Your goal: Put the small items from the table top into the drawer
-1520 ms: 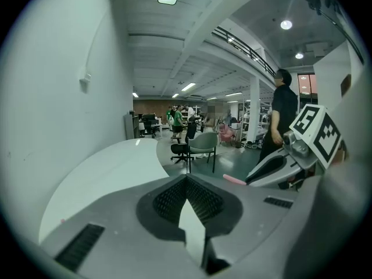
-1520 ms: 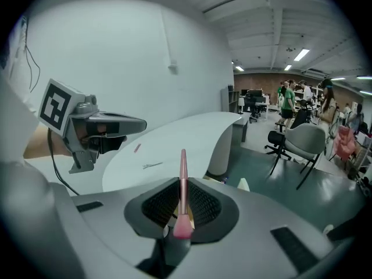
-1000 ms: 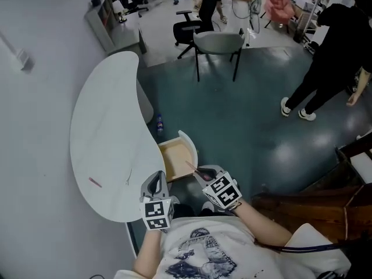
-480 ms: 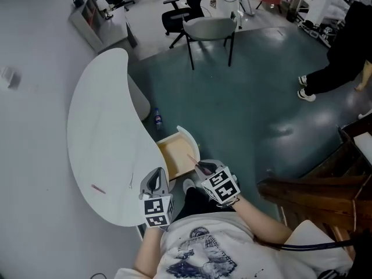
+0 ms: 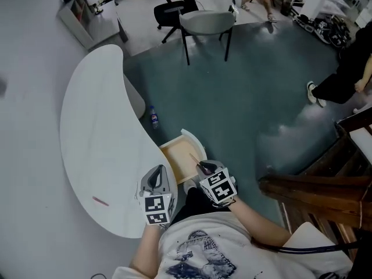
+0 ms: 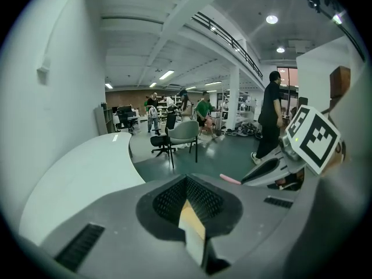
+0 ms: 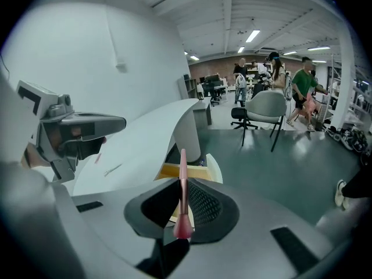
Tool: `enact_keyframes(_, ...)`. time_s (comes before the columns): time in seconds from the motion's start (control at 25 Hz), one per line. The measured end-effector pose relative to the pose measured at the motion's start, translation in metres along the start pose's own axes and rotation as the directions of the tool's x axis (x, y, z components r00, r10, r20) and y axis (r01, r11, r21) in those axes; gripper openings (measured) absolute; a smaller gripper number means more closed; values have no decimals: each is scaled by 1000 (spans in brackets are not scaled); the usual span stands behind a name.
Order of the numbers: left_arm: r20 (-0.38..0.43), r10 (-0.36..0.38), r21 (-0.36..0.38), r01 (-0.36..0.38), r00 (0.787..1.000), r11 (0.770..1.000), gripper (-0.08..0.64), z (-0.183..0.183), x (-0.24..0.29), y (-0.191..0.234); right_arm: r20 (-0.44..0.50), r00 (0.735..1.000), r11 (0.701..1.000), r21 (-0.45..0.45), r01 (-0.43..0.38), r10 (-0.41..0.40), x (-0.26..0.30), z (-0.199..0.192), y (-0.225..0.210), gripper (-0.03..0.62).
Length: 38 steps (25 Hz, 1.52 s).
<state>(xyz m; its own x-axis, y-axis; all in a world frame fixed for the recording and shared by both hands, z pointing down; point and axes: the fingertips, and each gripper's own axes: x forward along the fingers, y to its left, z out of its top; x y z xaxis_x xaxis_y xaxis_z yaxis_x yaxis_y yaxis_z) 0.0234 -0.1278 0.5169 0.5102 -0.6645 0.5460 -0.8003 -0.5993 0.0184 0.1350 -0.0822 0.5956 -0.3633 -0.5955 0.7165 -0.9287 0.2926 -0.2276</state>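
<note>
Here, right hand-held gripper [image 7: 185, 197] pinching pink stick [image 7: 182, 170], seemingly over open drawer [image 5: 177, 157]

Dark teal floor [image 5: 244, 103], glossy, with pale patches of reflection. Grey chair [image 5: 206, 23] on dark legs stands at the floor's far edge, where the teal meets a paler floor. Black office chair [image 5: 168, 11] is just behind it, on the paler part. Small bottle [image 5: 154, 118] is on the teal floor, well apart from both chairs. Person in dark clothes [image 5: 344, 74], light shoes, at the head view's right edge. Dark wooden furniture [image 5: 317, 190] at lower right; what kind cannot be told. Low cabinet [image 5: 87, 16] at top left. Several people [image 6: 203, 108] stand far back under ceiling lights [image 6: 271, 19].
</note>
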Motion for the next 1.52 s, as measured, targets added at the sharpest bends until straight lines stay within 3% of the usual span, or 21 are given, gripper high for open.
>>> enact_keyframes(0.64,-50,-93,-50,91,994,995,25,-41,88,68,-142,985,992,56,110,-101,126,-11,-10,61)
enact_keyframes(0.88,-61,-98,-55,95,993,994,25,-58,109,74,-204,969,983,96,159,-137,165,-33,-24,61)
enact_keyframes(1.2,-99,-91,-51,86,991,995,25,-78,128,75,-215,966,974,141,176,-143,205,-44,-35,61)
enact_keyframes(1.36,-120,-72,-25,70,990,997,25,-83,134,73,-253,953,961,178,213,-164,221,-57,-40,61)
enact_keyframes(1.52,-128,-67,-9,66,990,998,25,-84,135,71,-318,924,941,189,280,-211,230,-73,-50,61)
